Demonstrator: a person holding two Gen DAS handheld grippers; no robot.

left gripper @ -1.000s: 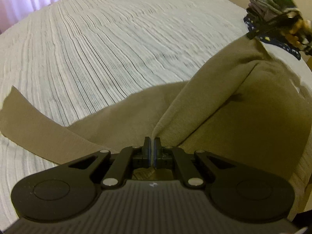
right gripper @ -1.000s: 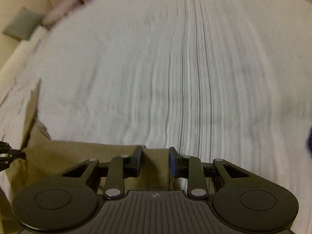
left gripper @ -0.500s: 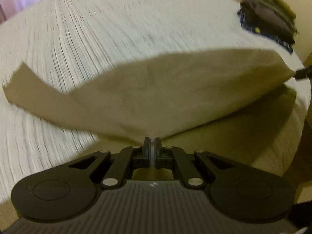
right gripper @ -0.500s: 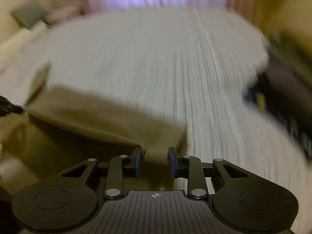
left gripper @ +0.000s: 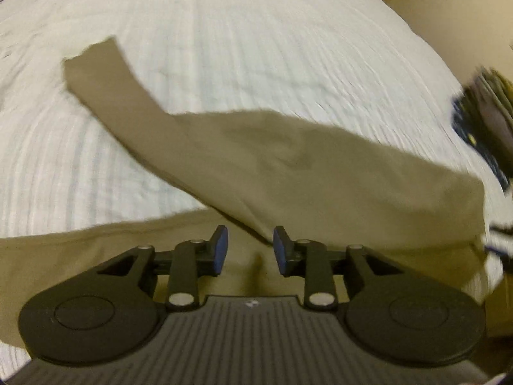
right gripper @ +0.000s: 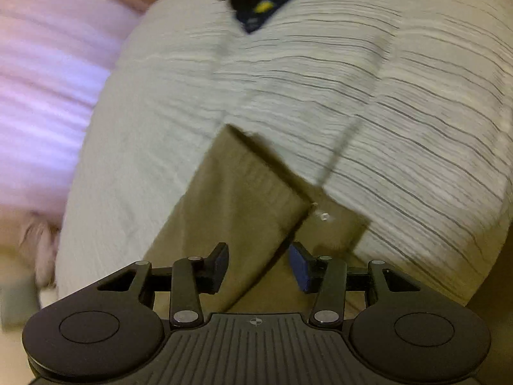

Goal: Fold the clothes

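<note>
Left wrist view: the left tool, jaws opening and gripping nothing, hovered over the olive-brown garment folded across the ribbed white bed, apparently releasing a finished fold.

Right wrist view: the right tool, also opening, straddled the garment's edge unclamped. No containers appeared.

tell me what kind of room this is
Most likely a bedroom: a wide bed with a ribbed white bedspread, pink curtains beside it, and an olive garment spread out near a stack of folded clothes.
</note>
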